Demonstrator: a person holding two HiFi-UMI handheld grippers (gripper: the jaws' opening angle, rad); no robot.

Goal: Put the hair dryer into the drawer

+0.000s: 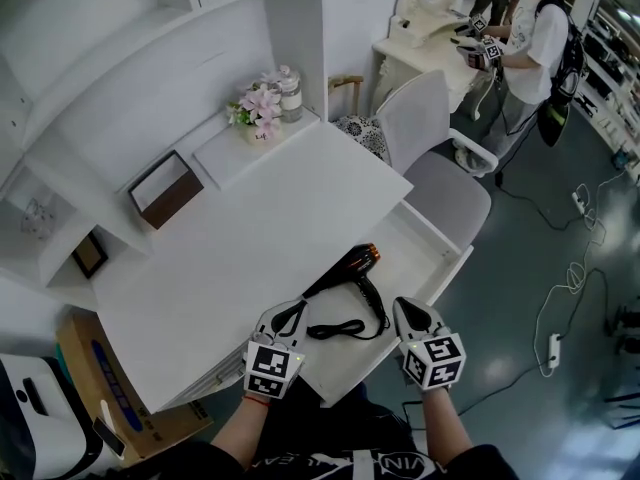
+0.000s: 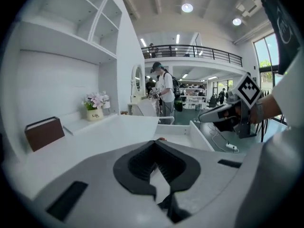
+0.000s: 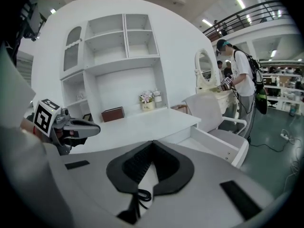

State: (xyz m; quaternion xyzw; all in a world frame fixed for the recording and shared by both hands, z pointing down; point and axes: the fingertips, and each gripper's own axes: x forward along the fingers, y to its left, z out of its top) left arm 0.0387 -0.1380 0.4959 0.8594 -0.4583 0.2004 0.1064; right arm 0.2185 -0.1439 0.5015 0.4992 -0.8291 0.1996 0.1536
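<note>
Hair dryer [image 1: 352,272]: black with an orange nozzle, lying flat in the open drawer [image 1: 447,244], nozzle pointing away from the person.
Cord [image 1: 340,329]: loose curl on the drawer floor just beside the handle, between the two grippers.
Left gripper [image 1: 296,308]: fingers pressed fully together with nothing between them. It hangs above the near left end of the drawer, close to the handle's end, and no view shows contact with it.
Right gripper [image 1: 404,309]: fingers likewise closed and empty, near the cord's right side, above the drawer's front edge.
Desk [image 1: 290,203]: white top, the drawer pulled out from its near side.
Flower pot [image 1: 262,110]: at the desk's back ledge.
Chair [image 1: 440,158]: white, just beyond the drawer.
</note>
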